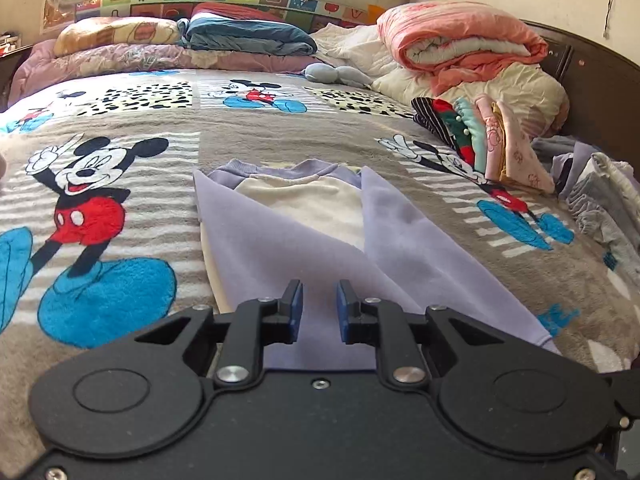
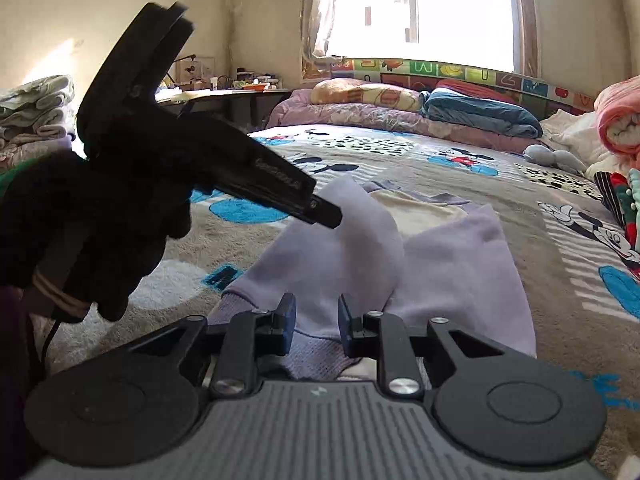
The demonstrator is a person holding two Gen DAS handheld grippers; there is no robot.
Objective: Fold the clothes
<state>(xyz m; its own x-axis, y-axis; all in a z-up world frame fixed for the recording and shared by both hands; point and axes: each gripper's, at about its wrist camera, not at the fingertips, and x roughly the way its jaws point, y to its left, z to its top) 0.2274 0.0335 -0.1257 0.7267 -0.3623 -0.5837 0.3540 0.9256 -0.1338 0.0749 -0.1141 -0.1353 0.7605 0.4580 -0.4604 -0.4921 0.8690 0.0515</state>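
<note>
Lilac sweatshirt (image 1: 304, 232) on blanket (image 1: 120, 280) | sleeves folded in, body fold left | left gripper (image 1: 319, 312), right gripper (image 2: 317, 322) both parted slightly, holding nothing | folded stack (image 1: 492, 140) already done

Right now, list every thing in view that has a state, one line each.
Lilac sweatshirt: flat on the blanket, both sleeves folded in over the cream body.
Left gripper: open, nothing between its pads.
Right gripper: open above the sweatshirt's ribbed cuff, not gripping.
Folded clothes: stacked, the stack leaning against the bedding.
Unfolded clothes: crumpled heap at the bed's edge.
Pink quilt: rolled up.
</note>
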